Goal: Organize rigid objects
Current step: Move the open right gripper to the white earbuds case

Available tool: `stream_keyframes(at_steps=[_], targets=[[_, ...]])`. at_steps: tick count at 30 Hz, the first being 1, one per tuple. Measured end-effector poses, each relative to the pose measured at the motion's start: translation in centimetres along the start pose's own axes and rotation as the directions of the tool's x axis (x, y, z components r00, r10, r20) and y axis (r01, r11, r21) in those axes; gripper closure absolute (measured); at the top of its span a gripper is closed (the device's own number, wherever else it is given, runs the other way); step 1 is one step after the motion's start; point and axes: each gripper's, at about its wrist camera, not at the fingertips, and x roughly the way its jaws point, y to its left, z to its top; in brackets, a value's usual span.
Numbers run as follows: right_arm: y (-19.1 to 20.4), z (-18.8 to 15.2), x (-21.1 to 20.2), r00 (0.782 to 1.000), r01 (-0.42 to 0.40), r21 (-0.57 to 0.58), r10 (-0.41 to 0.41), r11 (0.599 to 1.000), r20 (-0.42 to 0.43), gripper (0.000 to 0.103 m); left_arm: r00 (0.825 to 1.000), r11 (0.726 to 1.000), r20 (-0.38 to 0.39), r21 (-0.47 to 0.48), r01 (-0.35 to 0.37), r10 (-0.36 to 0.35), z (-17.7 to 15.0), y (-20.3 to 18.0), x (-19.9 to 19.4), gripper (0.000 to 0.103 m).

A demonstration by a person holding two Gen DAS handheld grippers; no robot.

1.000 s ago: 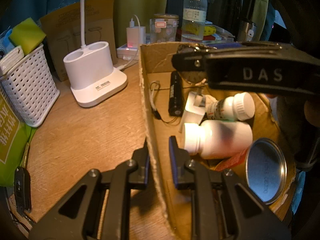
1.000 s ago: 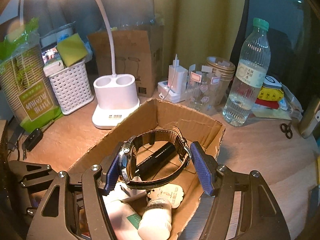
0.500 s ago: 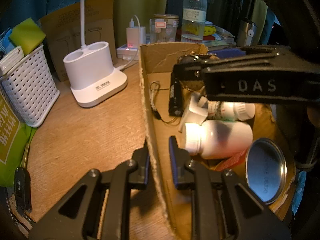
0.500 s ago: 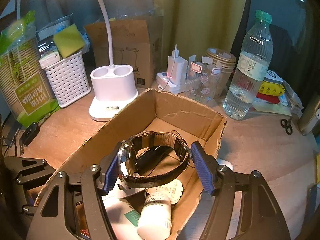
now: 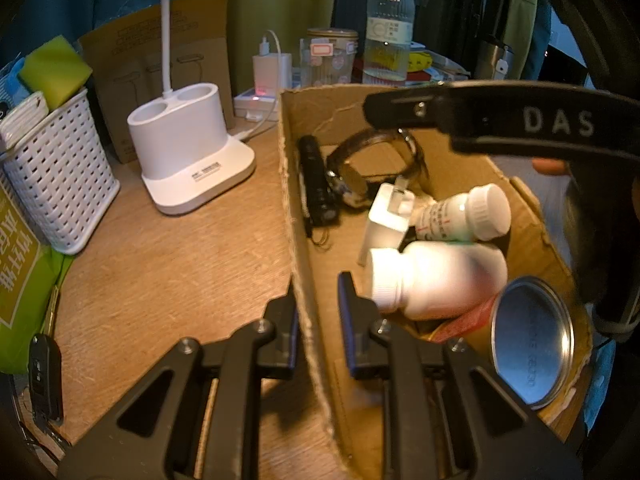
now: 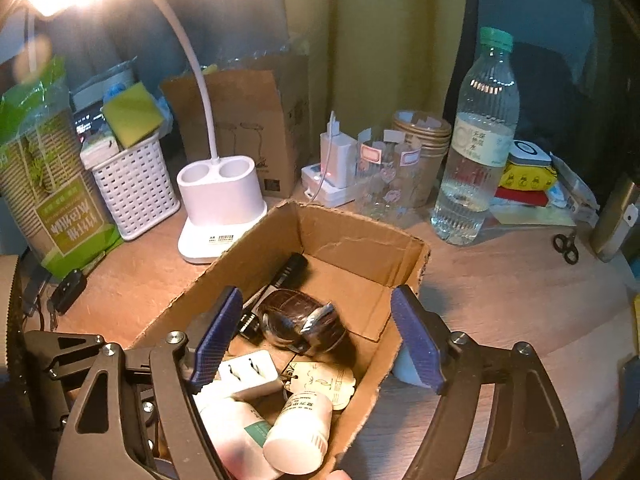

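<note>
The right gripper (image 6: 316, 336) hung with its jaws spread wide at lower centre, the brown-strapped watch (image 6: 302, 322) lying loose in the cardboard box (image 6: 362, 248) beside a black flashlight (image 6: 290, 268). The left gripper (image 5: 316, 312) pinched the box's near wall at lower centre of its frame.

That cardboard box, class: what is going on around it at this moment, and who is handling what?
A person holding two grippers is sorting small things into the cardboard box. The left gripper is clamped on the box's side wall. The right gripper stands open above the box, holding nothing. A brown-strapped wristwatch lies inside, beside a black flashlight, a white plug, two white bottles and a tin.
</note>
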Motion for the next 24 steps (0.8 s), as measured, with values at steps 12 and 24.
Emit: stream_keyframes(at_steps=[12, 24], targets=[[-3.5, -0.8, -3.1, 0.995, 0.053, 0.100, -0.061, 0.994, 0.080, 0.023, 1.000, 1.000, -0.001, -0.002, 0.001, -0.001, 0.0, 0.2, -0.1, 0.085], [-7.9, -2.6, -3.9, 0.988, 0.110, 0.211, -0.131, 0.971, 0.086, 0.023, 1.000, 1.000, -0.001, -0.002, 0.001, -0.001, 0.0, 0.2, -0.1, 0.085]])
